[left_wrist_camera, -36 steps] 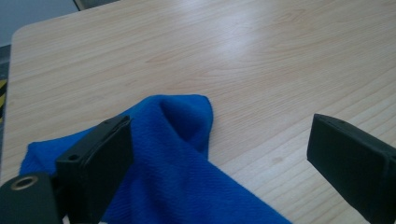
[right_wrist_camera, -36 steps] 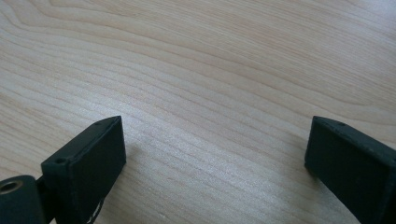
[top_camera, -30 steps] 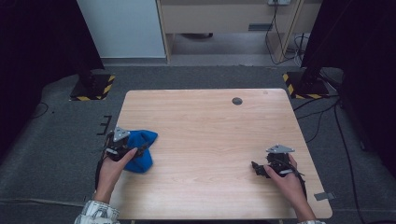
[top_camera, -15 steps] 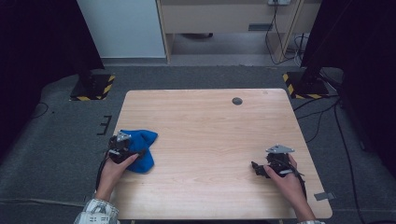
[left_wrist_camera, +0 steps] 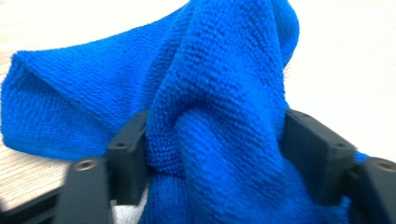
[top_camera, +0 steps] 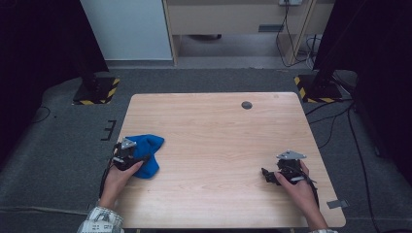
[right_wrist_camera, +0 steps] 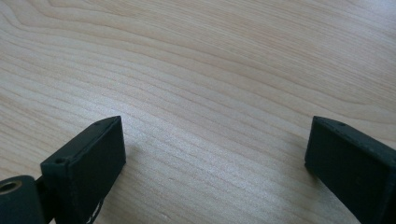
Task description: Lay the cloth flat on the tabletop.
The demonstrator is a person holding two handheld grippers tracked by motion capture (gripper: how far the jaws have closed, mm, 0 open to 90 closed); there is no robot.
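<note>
The left gripper point(left_wrist_camera: 212, 154) had just been closing its jaws, and they pinched a bunched fold of the blue microfibre cloth point(top_camera: 145, 154) between them. From there the cloth ran forward and away along the wooden bench point(top_camera: 218, 136). The right gripper point(right_wrist_camera: 215, 154), well apart across the bench, rested with jaws wide and empty.

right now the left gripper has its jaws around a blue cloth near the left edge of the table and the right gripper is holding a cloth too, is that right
Not quite. The right gripper holds nothing: the right gripper view shows its jaws open over bare table. The rest stands: the left gripper has its jaws, just closing, around the blue cloth near the table's left edge.
</note>
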